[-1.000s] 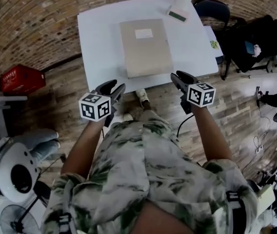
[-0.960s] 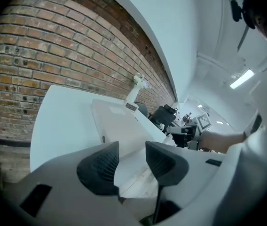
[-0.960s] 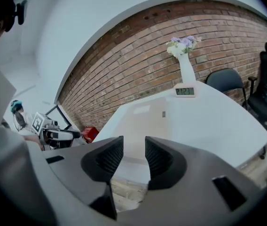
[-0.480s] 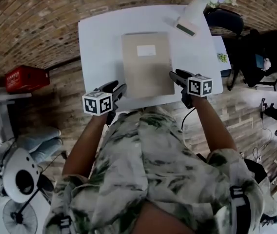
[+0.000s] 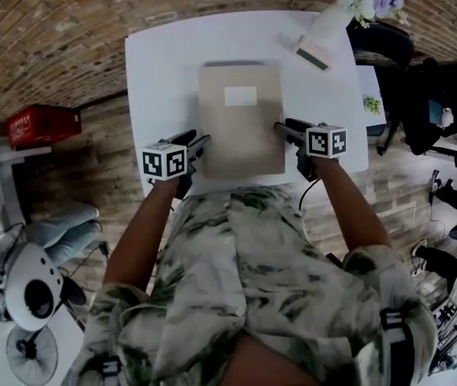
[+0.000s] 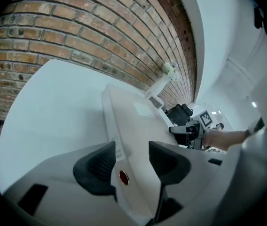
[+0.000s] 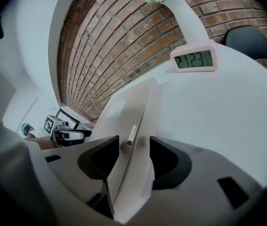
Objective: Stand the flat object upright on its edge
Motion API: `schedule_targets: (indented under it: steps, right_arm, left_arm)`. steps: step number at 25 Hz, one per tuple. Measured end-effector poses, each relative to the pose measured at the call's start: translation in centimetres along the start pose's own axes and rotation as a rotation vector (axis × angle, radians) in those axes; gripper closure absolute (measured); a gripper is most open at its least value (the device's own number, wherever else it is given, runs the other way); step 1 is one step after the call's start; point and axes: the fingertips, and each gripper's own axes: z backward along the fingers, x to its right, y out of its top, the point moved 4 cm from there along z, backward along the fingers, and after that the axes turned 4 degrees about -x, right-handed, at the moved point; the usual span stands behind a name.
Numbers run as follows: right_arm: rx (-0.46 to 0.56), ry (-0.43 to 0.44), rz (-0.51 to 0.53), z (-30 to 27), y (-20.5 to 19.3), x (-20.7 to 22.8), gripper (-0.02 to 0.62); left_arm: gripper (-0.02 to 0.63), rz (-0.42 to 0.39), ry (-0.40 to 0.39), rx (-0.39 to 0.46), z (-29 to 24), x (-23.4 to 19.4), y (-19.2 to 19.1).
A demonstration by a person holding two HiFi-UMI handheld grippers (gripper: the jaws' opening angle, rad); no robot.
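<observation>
The flat box (image 5: 240, 123) is lying flat on the desk (image 5: 160, 63); its left edge is straddled by the left claw (image 5: 199, 143), its right edge by the right claw (image 5: 280, 128); both pairs of jaws, just opened wider, are held apart, unclamped; clamping and raising remain.

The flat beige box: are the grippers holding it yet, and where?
Not yet. The left gripper and right gripper have just been opening their jaws; each straddles a side edge of the flat beige box without pressing on it.
</observation>
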Motion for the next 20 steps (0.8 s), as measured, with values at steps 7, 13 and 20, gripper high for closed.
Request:
schedule_targets:
  steps: [7, 13, 20]
  right_arm:
    - [-0.057, 0.051, -0.018, -0.9, 0.6, 0.6, 0.371]
    - [-0.092, 0.06, -0.009, -1.2, 0.9, 0.6, 0.38]
    - [-0.103, 0.041, -0.012, -1.0, 1.0, 0.2, 0.4]
  left_arm:
    - [0.387, 0.049, -0.011, -0.036, -2.5, -1.0, 0.6]
    - [0.383, 0.092, -0.043, -0.045, -3.2, -1.3, 0.6]
    - [0.383, 0.088, -0.029, -0.059, -3.0, -1.2, 0.6]
